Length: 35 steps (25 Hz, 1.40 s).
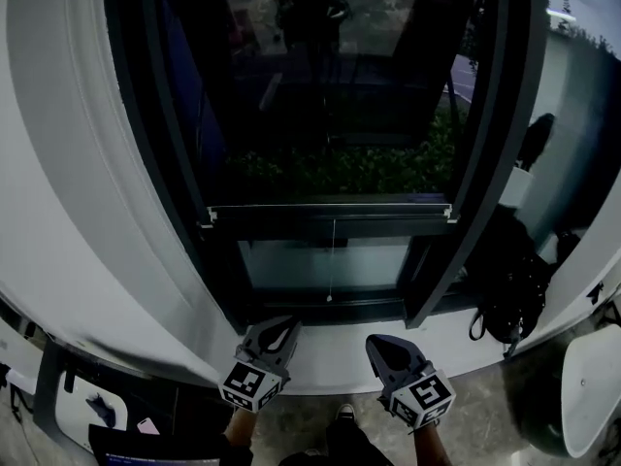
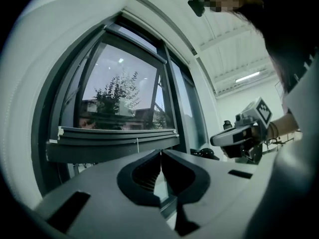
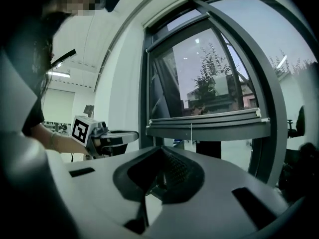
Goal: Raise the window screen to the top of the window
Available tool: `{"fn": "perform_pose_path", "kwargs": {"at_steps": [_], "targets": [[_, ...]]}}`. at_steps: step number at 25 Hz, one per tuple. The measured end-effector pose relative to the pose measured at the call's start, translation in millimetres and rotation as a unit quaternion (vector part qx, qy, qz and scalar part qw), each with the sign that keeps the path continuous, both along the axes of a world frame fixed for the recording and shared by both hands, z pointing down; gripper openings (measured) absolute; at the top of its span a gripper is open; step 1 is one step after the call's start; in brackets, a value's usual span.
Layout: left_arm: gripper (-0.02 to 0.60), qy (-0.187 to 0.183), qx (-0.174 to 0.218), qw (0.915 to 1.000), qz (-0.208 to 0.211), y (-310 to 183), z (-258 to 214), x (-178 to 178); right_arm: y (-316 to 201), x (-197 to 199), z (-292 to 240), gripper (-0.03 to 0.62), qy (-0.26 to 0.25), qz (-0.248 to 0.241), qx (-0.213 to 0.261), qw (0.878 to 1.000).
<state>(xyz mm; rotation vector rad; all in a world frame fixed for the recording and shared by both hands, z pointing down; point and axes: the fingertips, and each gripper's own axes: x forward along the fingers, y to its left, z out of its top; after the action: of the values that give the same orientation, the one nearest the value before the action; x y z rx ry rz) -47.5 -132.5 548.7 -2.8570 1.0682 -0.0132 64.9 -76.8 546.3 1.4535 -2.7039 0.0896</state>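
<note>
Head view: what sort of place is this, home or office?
Probably an office or lab, though that is a guess. Cues: a tall dark-framed window with a grey screen bar low in it, long ceiling strip lights, and a black bag beside the frame.

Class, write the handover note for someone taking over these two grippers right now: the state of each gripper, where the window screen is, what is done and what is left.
Left gripper: jaws together, holding nothing, low over the sill.
Right gripper: jaws together, holding nothing, beside the left one and clear of the window.
Screen: its bottom bar sits low in the window, with a strip of bare glass under it. A thin cord hangs from the middle of the bar.
Done: no grip taken yet.
Left: probably take hold of the bar or cord, then raise the screen to the top.
</note>
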Motion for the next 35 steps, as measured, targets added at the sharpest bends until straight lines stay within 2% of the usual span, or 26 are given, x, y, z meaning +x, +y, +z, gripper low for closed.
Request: {"fn": "perform_pose_path", "kwargs": {"at_steps": [3,8,13,17,19,23,27,29,32,33,35], "targets": [[0.001,-0.005,0.014,0.9997,-0.022,-42,-8,1,-45,11,-6,0.005,0.024,-0.016,0.010,1.000],[0.002,-0.001,0.013,0.9988,-0.048,-109,-26,5,-112,27,-23,0.006,0.079,-0.054,0.050,0.994],[0.002,-0.060,0.048,0.9950,-0.065,-166,-37,9,-165,31,-32,0.006,0.143,-0.112,0.085,0.980],[0.006,-0.081,0.065,0.9928,-0.060,-195,-50,16,-194,36,-33,0.006,0.194,-0.152,0.100,0.964],[0.019,-0.126,0.076,0.9878,-0.052,-205,-50,17,-207,37,-38,0.007,0.205,-0.161,0.106,0.960],[0.041,-0.254,0.094,0.9620,-0.035,-220,-43,21,-230,36,-45,0.016,0.227,-0.167,0.109,0.953],[0.041,-0.336,0.105,0.9360,-0.014,-233,-40,24,-248,35,-46,0.066,0.290,-0.164,0.107,0.937],[0.041,-0.383,0.109,0.9173,-0.001,-237,-34,25,-254,32,-47,0.066,0.314,-0.166,0.109,0.929],[0.041,-0.452,0.113,0.8848,0.021,-242,-22,25,-262,30,-42,0.066,0.360,-0.167,0.095,0.913],[0.042,-0.468,0.114,0.8760,0.029,-243,-20,25,-265,30,-39,0.066,0.379,-0.168,0.086,0.906],[0.043,-0.487,0.112,0.8648,0.044,-243,-19,26,-270,31,-35,0.066,0.414,-0.164,0.073,0.893]]}}
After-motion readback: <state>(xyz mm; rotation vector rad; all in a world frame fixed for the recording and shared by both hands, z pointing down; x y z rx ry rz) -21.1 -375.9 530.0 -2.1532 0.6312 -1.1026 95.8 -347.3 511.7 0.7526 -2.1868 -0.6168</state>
